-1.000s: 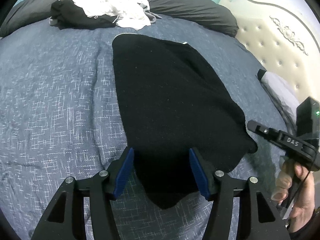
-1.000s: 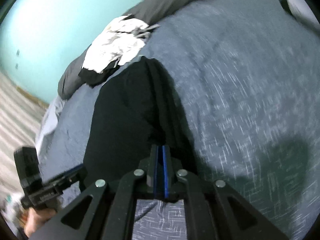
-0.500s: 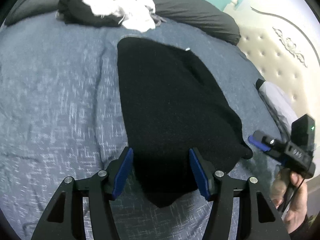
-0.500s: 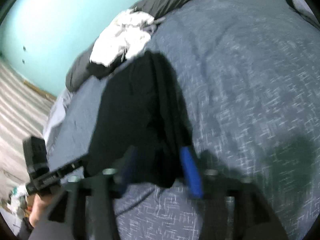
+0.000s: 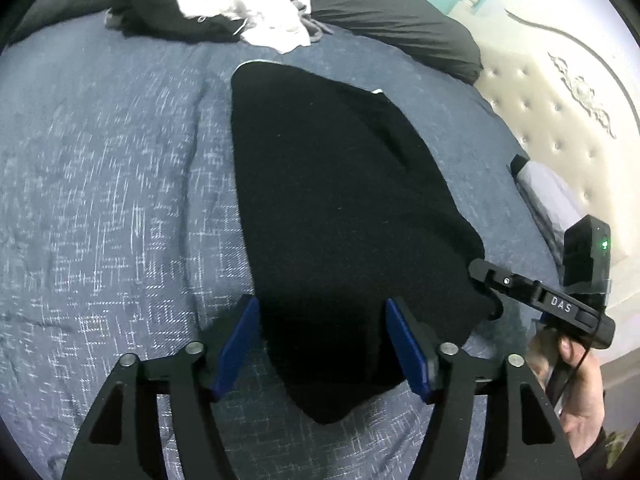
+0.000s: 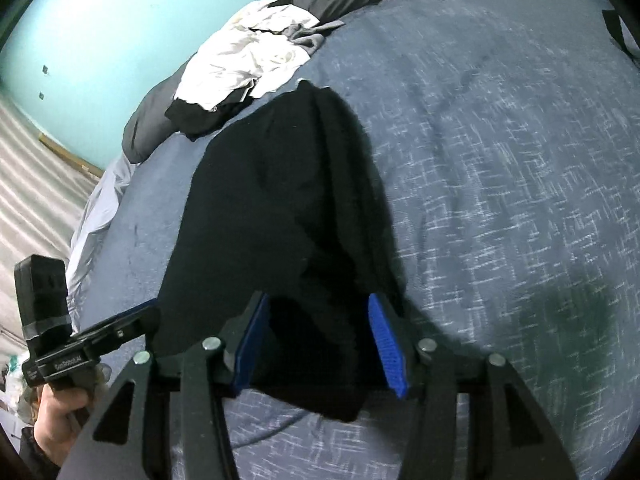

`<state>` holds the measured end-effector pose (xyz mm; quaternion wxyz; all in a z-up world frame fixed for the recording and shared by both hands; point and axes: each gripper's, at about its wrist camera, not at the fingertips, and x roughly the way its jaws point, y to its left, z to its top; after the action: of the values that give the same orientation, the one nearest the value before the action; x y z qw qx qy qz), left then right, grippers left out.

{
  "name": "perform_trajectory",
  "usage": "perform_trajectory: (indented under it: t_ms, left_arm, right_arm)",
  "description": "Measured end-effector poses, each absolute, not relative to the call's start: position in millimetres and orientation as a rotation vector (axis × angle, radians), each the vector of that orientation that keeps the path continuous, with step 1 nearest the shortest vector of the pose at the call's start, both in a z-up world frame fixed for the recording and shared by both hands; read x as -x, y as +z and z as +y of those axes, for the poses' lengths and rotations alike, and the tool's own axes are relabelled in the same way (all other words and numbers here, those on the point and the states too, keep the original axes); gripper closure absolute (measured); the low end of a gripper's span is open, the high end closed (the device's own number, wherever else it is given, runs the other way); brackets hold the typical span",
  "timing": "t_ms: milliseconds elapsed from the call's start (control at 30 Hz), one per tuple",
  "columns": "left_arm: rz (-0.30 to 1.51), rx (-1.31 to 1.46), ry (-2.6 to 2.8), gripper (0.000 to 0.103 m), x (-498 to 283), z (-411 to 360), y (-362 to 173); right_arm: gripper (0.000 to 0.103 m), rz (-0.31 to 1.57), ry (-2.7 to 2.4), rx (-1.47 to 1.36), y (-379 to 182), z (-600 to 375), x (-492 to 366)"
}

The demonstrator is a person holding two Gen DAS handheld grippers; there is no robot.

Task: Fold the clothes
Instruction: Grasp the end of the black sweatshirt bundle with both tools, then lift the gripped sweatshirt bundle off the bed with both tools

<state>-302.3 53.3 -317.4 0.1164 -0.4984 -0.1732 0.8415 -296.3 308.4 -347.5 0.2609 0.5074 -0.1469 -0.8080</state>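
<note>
Left gripper (image 5: 322, 344): released, jaws spread wide, straddling the near end of the black garment (image 5: 340, 208).
Right gripper (image 6: 318, 344): released, jaws apart above the garment's near corner.
Black garment: flat on the blue bedspread (image 5: 112, 184), mid-bed.
Clothes pile (image 5: 224, 4): beyond the garment's far end.

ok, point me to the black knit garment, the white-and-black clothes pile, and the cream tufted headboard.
black knit garment (image 5: 340, 200), left wrist view, middle of the fabric.
white-and-black clothes pile (image 6: 248, 56), right wrist view, white top layer.
cream tufted headboard (image 5: 560, 120), left wrist view, buttoned panel.
</note>
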Motion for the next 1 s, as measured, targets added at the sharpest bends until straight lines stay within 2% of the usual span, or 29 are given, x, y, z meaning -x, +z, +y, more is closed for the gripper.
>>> perform_trajectory:
  t_ms: [67,233,467,600,667,733,900,1000]
  left_arm:
    - [-0.547,1.463,2.433,0.033,303.9,52.2,-321.7]
    - [-0.611,1.456,2.396,0.024,312.1,52.2,-331.9]
    - [-0.685,1.433,2.369,0.022,320.5,52.2,-343.7]
    - [-0.713,1.424,2.363,0.022,323.2,51.5,-348.0]
    - [-0.707,1.425,2.363,0.024,323.2,52.6,-347.1]
    - [-0.683,1.421,2.373,0.03,320.5,53.6,-343.3]
    - [-0.659,1.395,2.404,0.042,310.1,56.2,-326.0]
    - [-0.687,1.373,2.388,0.043,300.2,58.3,-311.5]
  right_arm:
    - [0.042,-0.396,-2.196,-1.404,-351.6,312.7,299.7]
    - [0.041,-0.537,-2.051,-1.432,-367.8,317.7,301.9]
    - [0.037,-0.5,-2.047,-1.414,-371.3,309.5,301.0]
    - [0.057,-0.484,-2.035,-1.371,-368.0,305.1,299.1]
    - [0.063,-0.499,-2.026,-1.351,-364.7,305.7,298.0]
    - [0.077,-0.517,-2.016,-1.332,-361.2,306.6,297.1]
    - [0.083,-0.558,-1.989,-1.286,-350.9,309.8,293.7]
    - [0.084,-0.576,-1.962,-1.261,-336.7,313.1,287.6]
